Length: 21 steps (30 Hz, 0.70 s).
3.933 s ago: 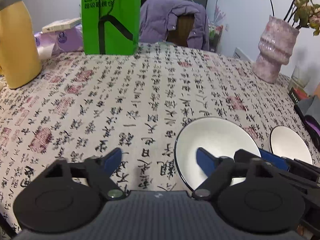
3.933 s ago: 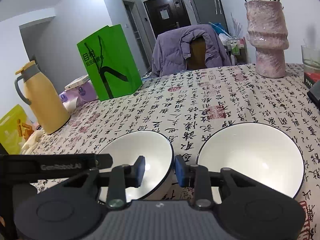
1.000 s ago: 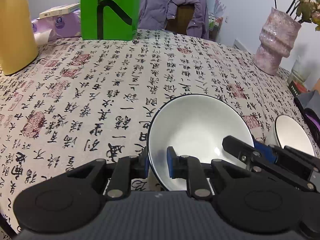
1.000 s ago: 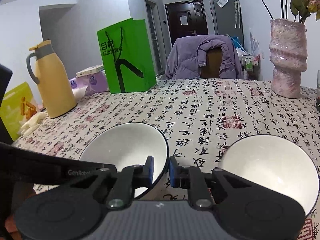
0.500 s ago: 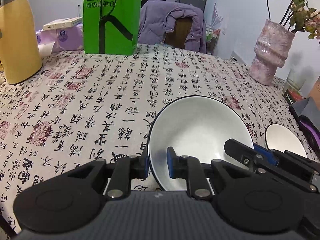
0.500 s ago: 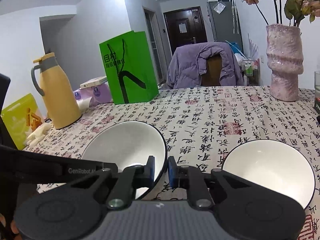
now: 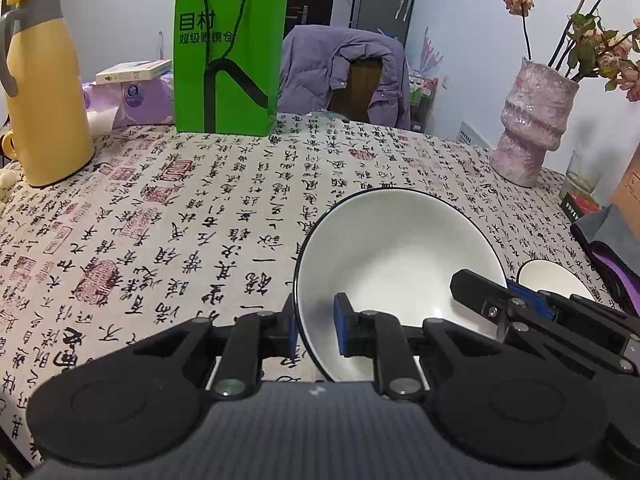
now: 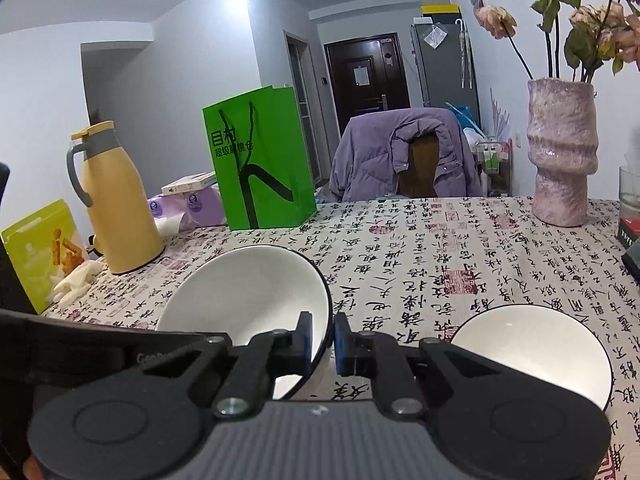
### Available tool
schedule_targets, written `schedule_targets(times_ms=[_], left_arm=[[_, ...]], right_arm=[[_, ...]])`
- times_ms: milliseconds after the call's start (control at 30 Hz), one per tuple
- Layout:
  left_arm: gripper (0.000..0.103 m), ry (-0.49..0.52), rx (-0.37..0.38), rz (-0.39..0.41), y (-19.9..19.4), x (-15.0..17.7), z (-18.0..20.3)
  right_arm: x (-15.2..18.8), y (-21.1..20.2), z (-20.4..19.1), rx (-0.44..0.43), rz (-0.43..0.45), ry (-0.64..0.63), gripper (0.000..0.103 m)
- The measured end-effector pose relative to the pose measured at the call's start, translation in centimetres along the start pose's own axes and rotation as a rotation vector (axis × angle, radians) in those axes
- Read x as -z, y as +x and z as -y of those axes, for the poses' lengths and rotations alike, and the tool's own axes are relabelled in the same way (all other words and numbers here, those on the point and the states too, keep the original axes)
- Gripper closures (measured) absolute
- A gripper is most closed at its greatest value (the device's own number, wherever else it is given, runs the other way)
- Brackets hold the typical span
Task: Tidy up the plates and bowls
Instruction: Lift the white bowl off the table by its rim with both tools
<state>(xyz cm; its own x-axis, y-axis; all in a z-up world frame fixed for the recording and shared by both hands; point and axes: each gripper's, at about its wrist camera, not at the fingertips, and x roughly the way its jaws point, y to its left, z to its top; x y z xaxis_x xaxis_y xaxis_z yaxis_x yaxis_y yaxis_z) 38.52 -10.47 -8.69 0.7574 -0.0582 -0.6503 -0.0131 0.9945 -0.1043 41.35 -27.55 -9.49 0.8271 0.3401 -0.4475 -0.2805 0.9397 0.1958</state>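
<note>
Both tools clamp opposite rims of the same white ceramic bowl with a thin black rim (image 7: 394, 256): the left tool (image 7: 316, 326) grasps its near-left rim, the right tool (image 8: 322, 338) its right rim. The bowl hangs tilted above the calligraphy-printed tabletop (image 7: 200, 208) near its front edge. A second white black-rimmed bowl (image 8: 532, 344) sits on the tabletop toward the front right corner.

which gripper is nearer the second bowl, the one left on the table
Right. The right gripper pinches the lifted bowl's rim on the side facing the second bowl. The left gripper grips the opposite rim, with the lifted bowl between.
</note>
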Motion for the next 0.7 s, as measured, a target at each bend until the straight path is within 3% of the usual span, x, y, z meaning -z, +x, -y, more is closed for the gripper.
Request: schedule_targets(times_ms=[700], left_arm=[[0.086, -0.017, 0.004, 0.044, -2.9, 0.3, -1.3]], right_arm=[[-0.2, -2.2, -2.5, 0.020, 0.031, -0.002, 0.093]])
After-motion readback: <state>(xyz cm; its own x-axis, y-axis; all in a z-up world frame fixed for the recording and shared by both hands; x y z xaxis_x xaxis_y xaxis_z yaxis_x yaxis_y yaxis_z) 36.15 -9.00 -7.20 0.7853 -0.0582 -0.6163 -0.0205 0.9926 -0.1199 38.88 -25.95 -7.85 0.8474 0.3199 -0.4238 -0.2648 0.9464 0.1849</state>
